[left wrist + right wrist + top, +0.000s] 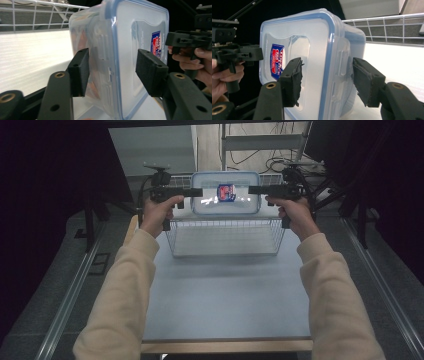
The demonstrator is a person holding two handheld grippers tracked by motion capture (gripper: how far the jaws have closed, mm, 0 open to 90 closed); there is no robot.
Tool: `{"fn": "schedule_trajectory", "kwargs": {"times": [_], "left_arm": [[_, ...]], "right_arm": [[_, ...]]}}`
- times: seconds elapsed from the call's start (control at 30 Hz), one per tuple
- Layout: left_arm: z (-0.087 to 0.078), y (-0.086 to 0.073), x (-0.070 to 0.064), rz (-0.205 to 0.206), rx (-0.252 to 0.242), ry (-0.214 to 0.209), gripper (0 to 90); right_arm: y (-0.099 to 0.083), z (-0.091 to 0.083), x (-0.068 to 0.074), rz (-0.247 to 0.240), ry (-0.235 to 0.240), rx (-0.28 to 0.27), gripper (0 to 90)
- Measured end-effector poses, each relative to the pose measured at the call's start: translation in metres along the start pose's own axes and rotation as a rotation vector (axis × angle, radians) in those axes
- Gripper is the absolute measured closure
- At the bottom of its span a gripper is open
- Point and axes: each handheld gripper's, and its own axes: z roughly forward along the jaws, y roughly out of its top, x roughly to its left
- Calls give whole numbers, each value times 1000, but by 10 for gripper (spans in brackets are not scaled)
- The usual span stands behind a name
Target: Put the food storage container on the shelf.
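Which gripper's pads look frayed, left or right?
The right gripper: its pads have ragged, torn edges against the plastic container. The left gripper has pads with clean, square edges.

Between our two grippers we see a food container (226, 193) of clear, glossy plastic, its lid (140, 45) smooth with a blue rim and a printed red-and-blue label (277, 61). The left gripper (112, 72) has matt black plastic jaws; the right gripper's (325, 81) pads look rough and frayed. Beyond them stands a white wire basket (225, 237), below it a matt pale table (225, 295).
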Motion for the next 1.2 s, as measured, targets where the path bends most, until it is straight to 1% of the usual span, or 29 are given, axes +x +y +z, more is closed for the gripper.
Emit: {"fn": "schedule_trajectory", "kwargs": {"times": [0.03,0.13,0.2,0.27,0.33,0.4,0.47,0.5,0.53,0.57,0.6,0.63,0.73,0.77,0.83,0.87,0.93,0.97,1.0,1.07,1.1,1.13,1.2], "left_arm": [[1,0,1,-5,-1,1,435],[6,4,5,-23,-1,3,425],[10,5,7,-42,-10,3,413],[14,5,11,-70,-22,-2,397],[16,6,13,-83,-31,-5,390],[17,6,15,-78,-40,3,387],[17,6,17,-68,-47,22,388],[18,6,19,-60,-39,25,403],[20,5,19,-65,-41,34,416],[21,5,21,-84,-47,31,397],[21,4,22,-90,-54,25,391],[21,3,23,-88,-53,24,393],[21,2,25,-111,-56,19,386],[20,2,25,-114,-55,20,381],[19,1,23,-105,-64,34,374],[18,1,22,-100,-69,38,362],[14,1,19,-89,-87,26,337],[12,1,16,-77,-87,20,319],[9,1,13,-65,-90,19,308],[2,0,6,-33,-104,24,297],[-3,-2,1,-21,-118,23,292],[-6,-4,-2,-19,-131,22,287],[-16,-10,-9,11,-136,15,276]], "right_arm": [[1,3,-2,15,-7,0,415],[3,7,-3,29,-18,-3,403],[4,10,-5,48,-26,-2,395],[5,13,-8,73,-30,-6,386],[6,16,-9,88,-35,-10,374],[6,18,-10,96,-41,-12,366],[6,21,-11,117,-53,-9,343],[5,23,-14,137,-61,-6,334],[5,24,-14,148,-73,-8,344],[5,25,-14,142,-98,-2,360],[4,27,-13,130,-103,-2,340],[4,28,-11,123,-116,-3,330],[3,30,-7,112,-137,-2,284],[2,31,-6,112,-141,-3,282],[2,30,-4,114,-155,-9,273],[2,28,-3,105,-166,-17,256],[0,22,1,85,-191,-48,222],[0,18,2,73,-195,-69,222],[-1,13,3,64,-186,-84,222],[-4,4,5,37,-165,-96,220],[-7,-2,6,23,-160,-103,220],[-10,-8,6,11,-145,-108,217],[-16,-18,7,-3,-122,-114,208]]}}
